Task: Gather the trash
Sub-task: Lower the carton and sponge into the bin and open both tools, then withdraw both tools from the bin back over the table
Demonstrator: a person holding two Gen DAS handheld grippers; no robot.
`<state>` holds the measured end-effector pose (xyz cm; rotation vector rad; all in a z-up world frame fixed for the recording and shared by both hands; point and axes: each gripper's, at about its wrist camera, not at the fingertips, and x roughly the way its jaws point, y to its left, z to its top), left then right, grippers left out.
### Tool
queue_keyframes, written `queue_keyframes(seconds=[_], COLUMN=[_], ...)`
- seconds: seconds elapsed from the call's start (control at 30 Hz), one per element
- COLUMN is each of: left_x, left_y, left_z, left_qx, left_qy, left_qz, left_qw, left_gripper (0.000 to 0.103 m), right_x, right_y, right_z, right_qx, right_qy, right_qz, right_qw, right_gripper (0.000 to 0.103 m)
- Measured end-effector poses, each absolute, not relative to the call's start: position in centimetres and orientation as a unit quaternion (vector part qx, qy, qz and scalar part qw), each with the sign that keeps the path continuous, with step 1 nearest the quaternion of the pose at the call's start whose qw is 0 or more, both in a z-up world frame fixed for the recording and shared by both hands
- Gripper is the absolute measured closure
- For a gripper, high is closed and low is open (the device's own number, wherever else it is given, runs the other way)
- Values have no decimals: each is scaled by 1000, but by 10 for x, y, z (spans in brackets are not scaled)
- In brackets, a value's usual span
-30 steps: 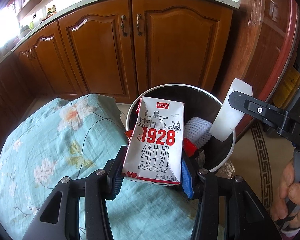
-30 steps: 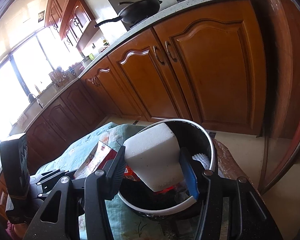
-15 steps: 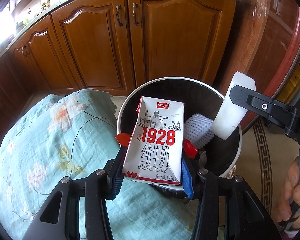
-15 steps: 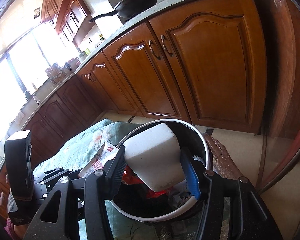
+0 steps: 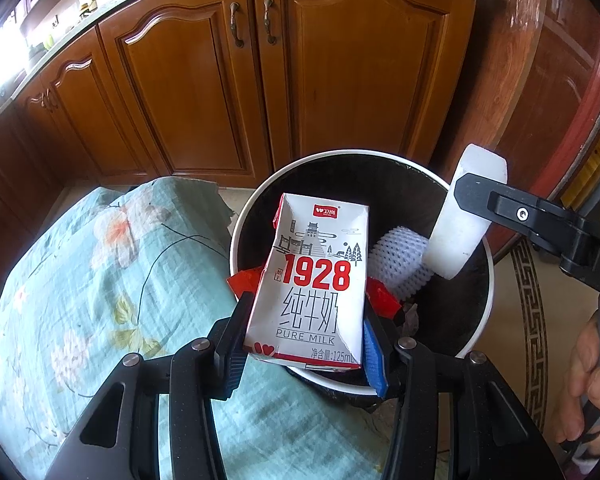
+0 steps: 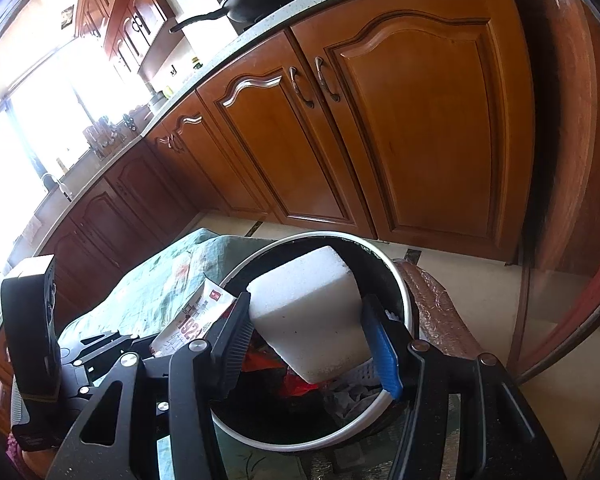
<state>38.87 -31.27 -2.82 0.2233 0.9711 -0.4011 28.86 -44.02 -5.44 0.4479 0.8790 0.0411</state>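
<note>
Left wrist view showed both grippers had advanced over the bin (image 5: pixel 236 236): left gripper (image 5: pixel 306 332) clenching the milk carton (image 5: pixel 312 284), right gripper (image 6: pixel 308 340) gripping the foam block (image 6: pixel 312 312), ready to drop.

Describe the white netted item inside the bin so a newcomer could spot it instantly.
Find the round white-rimmed trash bin beside the floral cloth. Inside lies the foam net sleeve, right of the milk carton. Its bumpy mesh distinguishes it from the smooth white foam block above.

One carton (image 5: pixel 312 280); one foam block (image 6: pixel 312 312) (perhaps more trash).
</note>
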Motion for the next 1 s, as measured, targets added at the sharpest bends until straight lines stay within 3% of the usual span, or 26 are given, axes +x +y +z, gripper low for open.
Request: queue_keyframes(seconds=[0.23,0.37,0.6,1.0], left_x=[393,392,378,308], left_y=[-314,-313,-297,-212], left_z=[-28,-23,-19,-18], left_qx=[109,111,104,-4], left_qy=[465,460,448,408], left_qz=[-188,-187,-184,-177], left_qw=[858,861,869,896], left_gripper=[55,45,33,28], right_x=[295,299,294,241], right_y=[-443,-446,-446,-420], right_z=[-56,-55,-52,-42], right_qx=[222,230,243,279], right_qy=[428,425,418,380], right_qz=[22,25,28,31], right_qw=[876,875,875,881], right_gripper=[42,28,26,14])
